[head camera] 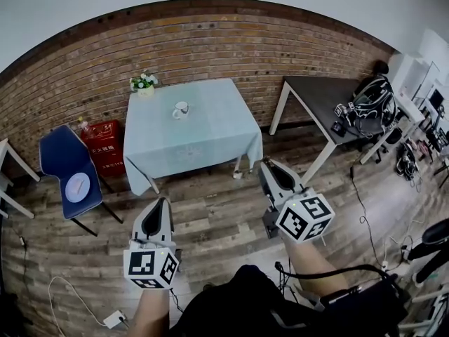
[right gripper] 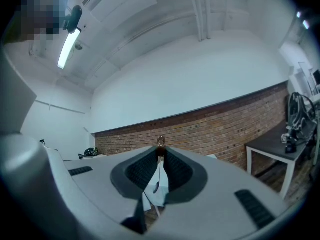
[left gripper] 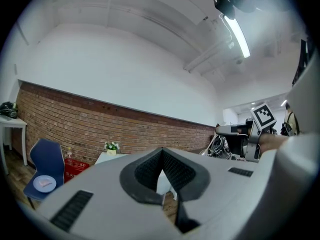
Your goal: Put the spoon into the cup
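So, big picture: a brick wall at the back, plank floor, and in the middle the surface with a pale blue cloth over it. There's a blue chair and a red crate off to its left, and flowers on the far corner.

Both claws are out over the floor, well apart from the surface, so I'd call this the carry-over part and nothing is near the cup yet. The left claw has its tips pinched together with nothing in it. The right claw is clamped narrow on the spoon. In the right gripper view the brownish handle end pokes out just past the tips, and the thin shaft and little bowl hang down in the gap behind them. The spoon is too small to spot from the head view.

The cup is white and sits alone on the far half of the cloth, near the flowers.

How I'd do it:
- Keep that pinch steady on the way in, because the grip sits right at the handle end and the spoon could swing.
- Come in above the rim, not from the side.
- Get the bowl end down inside the cup before letting go.
- The empty left claw could steady the cup if it looks tippy.
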{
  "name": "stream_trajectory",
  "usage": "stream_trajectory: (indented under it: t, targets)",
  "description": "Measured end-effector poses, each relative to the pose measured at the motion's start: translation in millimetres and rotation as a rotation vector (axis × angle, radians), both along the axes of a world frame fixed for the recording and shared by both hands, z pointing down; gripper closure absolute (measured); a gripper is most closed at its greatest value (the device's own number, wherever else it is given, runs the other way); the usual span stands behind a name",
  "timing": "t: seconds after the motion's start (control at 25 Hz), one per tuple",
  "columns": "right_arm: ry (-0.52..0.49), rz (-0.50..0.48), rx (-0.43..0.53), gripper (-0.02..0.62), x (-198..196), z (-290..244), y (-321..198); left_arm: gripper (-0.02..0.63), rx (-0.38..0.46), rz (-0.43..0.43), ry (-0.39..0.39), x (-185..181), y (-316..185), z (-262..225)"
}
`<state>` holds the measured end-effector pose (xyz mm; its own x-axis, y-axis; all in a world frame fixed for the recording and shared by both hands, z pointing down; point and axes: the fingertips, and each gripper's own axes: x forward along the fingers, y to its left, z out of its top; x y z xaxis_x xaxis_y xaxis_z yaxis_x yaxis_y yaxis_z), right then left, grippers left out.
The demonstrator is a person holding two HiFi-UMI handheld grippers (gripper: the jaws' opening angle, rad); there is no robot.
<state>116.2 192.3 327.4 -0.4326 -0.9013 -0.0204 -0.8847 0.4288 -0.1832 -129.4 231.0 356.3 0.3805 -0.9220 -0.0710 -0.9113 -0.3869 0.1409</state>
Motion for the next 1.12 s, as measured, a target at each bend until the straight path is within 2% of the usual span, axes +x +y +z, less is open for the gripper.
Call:
stream_trajectory:
  t: [0.24, 0.6, 0.84, 1.12]
  targets:
    - [0.013, 0.013, -0.004, 0.546, -9, -4, -13, 0.597, -0.001, 0.003, 0.011, -14, -10, 2]
    - [-0.001, -0.024, -0.006, 0.548, -17, 1, -73, 0.597, -0.005, -0.054, 0.005, -28, -64, 4]
    - [-0.011, -0.06, -0.012, 0.547, -16, 4, -123, 0.597, -0.021, -0.085, -0.006, -24, -109, 5]
    - [-0.04, -0.102, -0.016, 0.547, -2, 7, -175, 0.597, -0.054, -0.107, -0.02, -2, -155, 10]
